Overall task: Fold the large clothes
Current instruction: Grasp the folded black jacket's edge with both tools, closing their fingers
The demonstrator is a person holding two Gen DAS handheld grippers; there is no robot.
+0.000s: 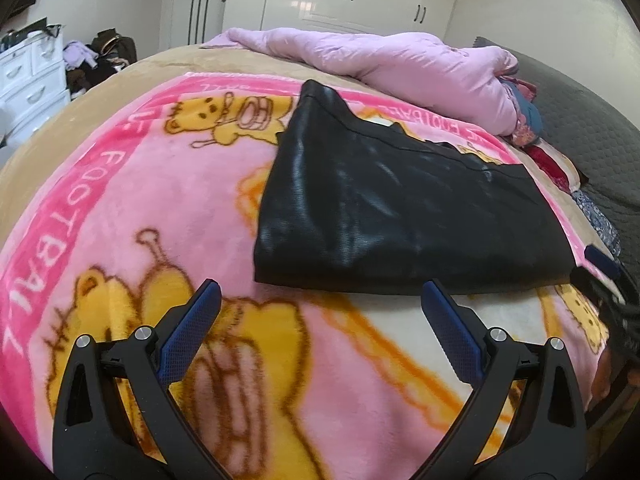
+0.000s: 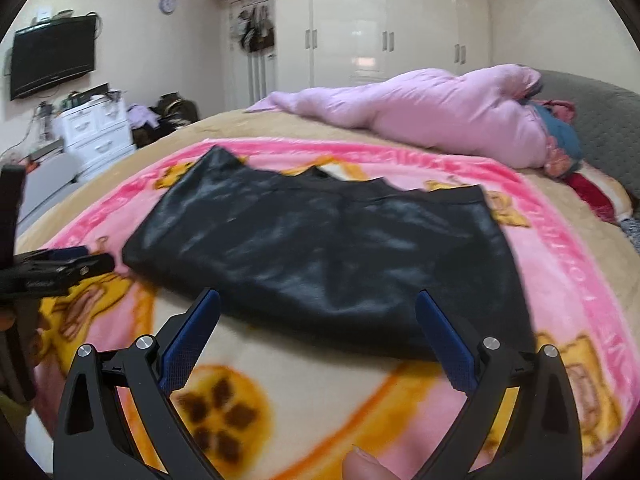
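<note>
A: Where's the garment?

B: Black shiny garment [image 1: 384,204] lies folded flat on the pink cartoon blanket [image 1: 132,184], mid-bed. Looks like leather-type fabric; a seam or waistband runs along the far edge. Exact type, can't tell.

A: Grippers?

B: Left gripper [image 1: 322,294] spread wide, nothing between the fingers. It's over the blanket just short of the garment's near edge. Right fingertip sits at that edge; touching or not, can't tell.

A: And the right one?

B: Right gripper [image 2: 318,304] also spread wide, holding nothing. Tips overlap the garment's near edge in the right wrist view; contact unclear, frame is blurred there. A fingertip [image 2: 370,466] of the person shows at the bottom of that view.

A: Each visible from the other camera?

B: Yes. Right one at the right margin of the left view, left one at the left margin of the right view, both beside the garment.

A: Surroundings?

B: Lilac quilt [image 1: 384,56] bunched at the far side of the bed, grey headboard [image 2: 592,120] to the right. White wardrobe [image 2: 384,24] behind, white drawers [image 2: 94,132] and a wall TV [image 2: 52,56] to the left.
</note>
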